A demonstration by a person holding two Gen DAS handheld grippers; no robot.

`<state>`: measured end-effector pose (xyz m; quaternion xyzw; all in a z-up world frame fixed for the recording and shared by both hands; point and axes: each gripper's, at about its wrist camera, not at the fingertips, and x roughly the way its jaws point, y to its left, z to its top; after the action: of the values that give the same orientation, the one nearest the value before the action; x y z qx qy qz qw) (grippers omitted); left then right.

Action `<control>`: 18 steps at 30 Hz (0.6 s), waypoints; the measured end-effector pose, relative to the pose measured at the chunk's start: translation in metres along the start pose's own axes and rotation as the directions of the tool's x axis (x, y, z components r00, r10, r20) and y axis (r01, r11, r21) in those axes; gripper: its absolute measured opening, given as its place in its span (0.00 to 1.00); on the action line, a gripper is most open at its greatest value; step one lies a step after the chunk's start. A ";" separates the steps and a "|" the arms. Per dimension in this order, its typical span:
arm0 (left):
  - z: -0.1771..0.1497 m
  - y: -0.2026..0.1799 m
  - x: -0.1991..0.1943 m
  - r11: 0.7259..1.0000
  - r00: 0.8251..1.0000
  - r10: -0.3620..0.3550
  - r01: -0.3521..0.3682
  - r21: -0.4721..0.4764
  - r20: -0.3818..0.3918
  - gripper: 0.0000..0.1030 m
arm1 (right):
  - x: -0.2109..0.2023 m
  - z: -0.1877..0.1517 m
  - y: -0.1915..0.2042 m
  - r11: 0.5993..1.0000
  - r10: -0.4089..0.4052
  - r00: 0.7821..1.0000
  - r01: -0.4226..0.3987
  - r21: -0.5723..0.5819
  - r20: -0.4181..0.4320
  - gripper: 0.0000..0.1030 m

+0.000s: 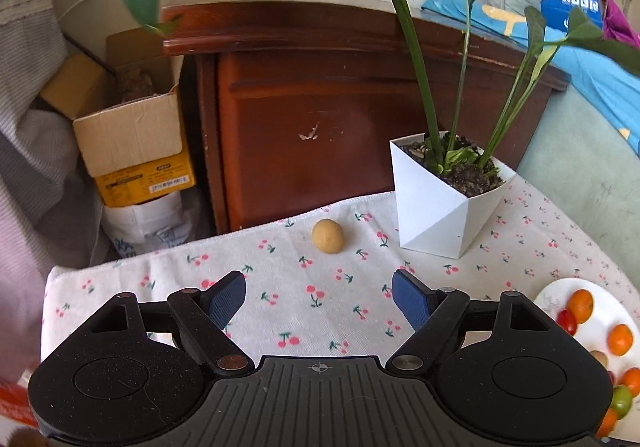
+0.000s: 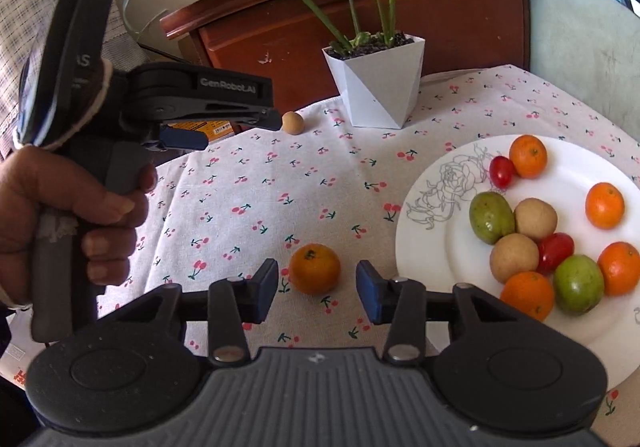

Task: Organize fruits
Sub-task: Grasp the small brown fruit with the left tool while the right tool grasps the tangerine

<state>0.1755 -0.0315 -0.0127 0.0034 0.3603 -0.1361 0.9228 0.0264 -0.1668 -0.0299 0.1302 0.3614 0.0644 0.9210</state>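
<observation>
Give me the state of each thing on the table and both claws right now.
Left claw: open, empty, aimed at the tan fruit.
Right claw: open, straddling the loose orange, not gripping.
Loose orange: on the cloth, off the plate.
Tan fruit: on the cloth near the pot, off the plate.
Plate: holds oranges, green, tan and small red fruits.
Pot: upright.
</observation>
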 end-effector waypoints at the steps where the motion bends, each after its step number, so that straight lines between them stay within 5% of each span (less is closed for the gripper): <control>1: 0.000 0.000 0.004 1.000 1.000 -0.002 0.002 0.009 0.005 0.78 | 0.001 0.000 0.000 1.000 -0.001 1.000 0.001 0.003 -0.001 0.39; 18: 0.008 0.003 0.062 0.997 0.999 -0.012 0.009 0.074 0.033 0.68 | 0.010 0.002 0.000 1.000 0.007 1.000 -0.006 0.026 -0.014 0.31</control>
<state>0.2251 -0.0451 -0.0488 0.0335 0.3397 -0.1542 0.9272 0.0349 -0.1655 -0.0349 0.1430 0.3683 0.0635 0.9164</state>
